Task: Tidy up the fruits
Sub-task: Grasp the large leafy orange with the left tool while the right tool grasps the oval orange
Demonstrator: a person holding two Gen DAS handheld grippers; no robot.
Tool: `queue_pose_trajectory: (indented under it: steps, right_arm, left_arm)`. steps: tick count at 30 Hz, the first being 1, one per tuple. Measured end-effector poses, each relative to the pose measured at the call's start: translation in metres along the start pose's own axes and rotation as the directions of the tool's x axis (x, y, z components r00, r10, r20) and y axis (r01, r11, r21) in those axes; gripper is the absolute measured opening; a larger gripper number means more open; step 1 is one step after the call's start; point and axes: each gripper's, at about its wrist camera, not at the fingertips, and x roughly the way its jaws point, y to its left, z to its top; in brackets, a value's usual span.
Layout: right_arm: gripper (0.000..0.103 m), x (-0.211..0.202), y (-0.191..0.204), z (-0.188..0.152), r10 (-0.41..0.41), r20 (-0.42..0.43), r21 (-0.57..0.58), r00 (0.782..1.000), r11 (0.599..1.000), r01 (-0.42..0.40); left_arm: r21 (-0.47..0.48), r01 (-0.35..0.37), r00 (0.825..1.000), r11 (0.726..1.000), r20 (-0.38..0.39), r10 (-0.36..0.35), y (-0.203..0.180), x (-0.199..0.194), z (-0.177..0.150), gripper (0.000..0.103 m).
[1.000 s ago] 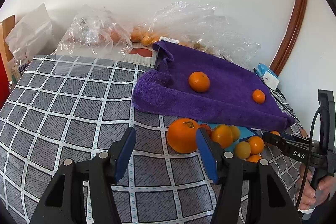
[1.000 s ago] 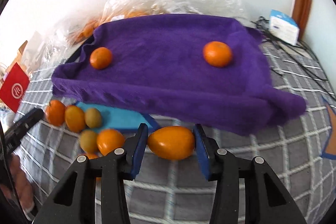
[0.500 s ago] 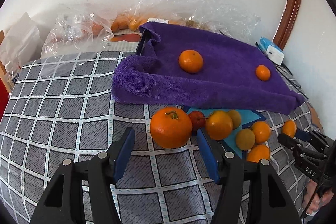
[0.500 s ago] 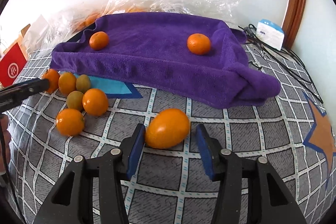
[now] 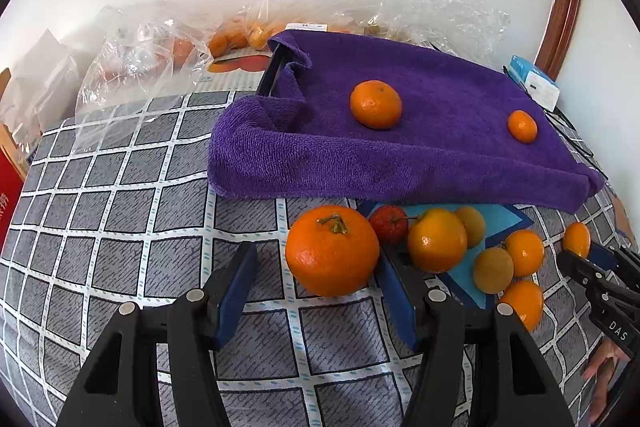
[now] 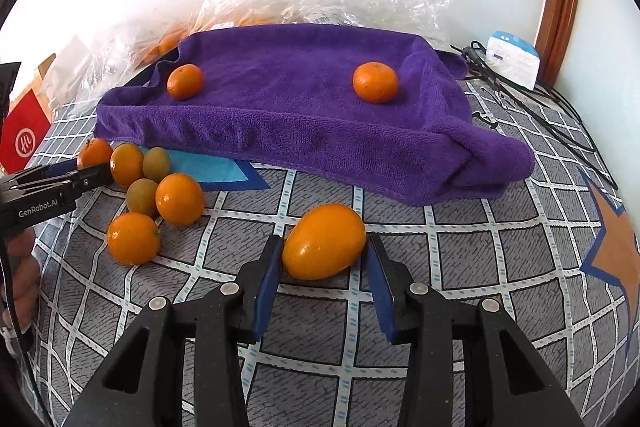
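Presently the right gripper [image 6: 322, 259] has its jaws closing on an oval orange fruit [image 6: 324, 247] lying between them on the tabletop [image 6: 460, 267], long axis tilted across the gap. Left gripper [image 5: 316, 283] jaws stand released, the large stemmed orange [image 5: 332, 251] between them, nearer the right-hand jaw. Beyond lies the purple towel [image 6: 300, 131].

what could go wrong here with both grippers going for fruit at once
1. The right gripper is closing on the oval orange fruit; its smooth, rounded skin could squirt out forward toward the purple towel.
2. The left gripper straddles the large stemmed orange, whose far side sits against the small red fruit and the cluster beyond. The right-hand finger could nudge those loose fruits rolling across the checked cloth.
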Motion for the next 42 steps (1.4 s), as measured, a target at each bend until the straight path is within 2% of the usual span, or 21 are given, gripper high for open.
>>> queue_pose_trajectory:
  steps: [3,7,9,14,20,27,33,35,37,39,42]
  right_arm:
    - [0.041,0.0,0.002,0.0,-0.014,0.0,-0.006,1.0,1.0,0.014]
    - [0.041,-0.001,0.001,0.0,-0.002,0.003,0.001,1.0,1.0,0.002]
    - [0.04,-0.001,-0.001,0.0,0.003,0.004,0.006,1.0,1.0,-0.003]
    - [0.038,-0.002,0.004,0.0,-0.021,0.011,-0.013,1.0,1.0,0.021]
    - [0.038,-0.01,-0.006,-0.002,0.012,0.047,0.033,0.999,0.999,-0.013]
    - [0.038,-0.001,-0.003,0.0,0.0,0.0,0.025,1.0,1.0,0.0]
    - [0.04,-0.002,-0.001,0.0,-0.002,0.001,0.022,1.0,1.0,0.002]
    - [0.041,-0.001,-0.002,0.0,0.003,0.0,0.028,1.0,1.0,-0.003]
    - [0.049,-0.001,-0.003,0.001,0.022,0.0,0.035,1.0,0.999,-0.022]
    - [0.052,-0.001,-0.005,0.002,0.04,0.001,0.042,0.999,0.998,-0.04]
    - [0.053,-0.001,-0.005,0.002,0.034,0.0,0.043,0.999,0.998,-0.034]
  left_arm:
    - [-0.007,0.006,1.0,1.0,0.001,-0.006,0.002,0.0,0.002,0.059]
    - [-0.065,0.053,0.998,0.996,0.022,-0.052,0.014,-0.005,-0.001,0.056]
    - [-0.084,0.065,0.998,0.994,0.031,-0.063,0.018,-0.007,-0.003,0.04]
    - [-0.113,0.082,0.995,0.99,0.058,-0.075,0.023,-0.014,-0.008,0.04]
    - [-0.14,0.095,0.99,0.986,0.118,-0.079,0.03,-0.025,-0.013,0.04]
    - [-0.147,0.093,0.991,0.985,0.109,-0.077,0.029,-0.024,-0.01,0.04]
    - [-0.152,0.094,0.992,0.984,0.095,-0.08,0.028,-0.019,-0.008,0.04]
    - [-0.15,0.095,0.992,0.984,0.094,-0.082,0.028,-0.019,-0.008,0.04]
    - [-0.147,0.095,0.992,0.985,0.092,-0.082,0.027,-0.018,-0.008,0.04]
    - [-0.147,0.098,0.992,0.984,0.093,-0.085,0.028,-0.017,-0.008,0.04]
    - [-0.148,0.099,0.992,0.984,0.091,-0.086,0.029,-0.016,-0.008,0.04]
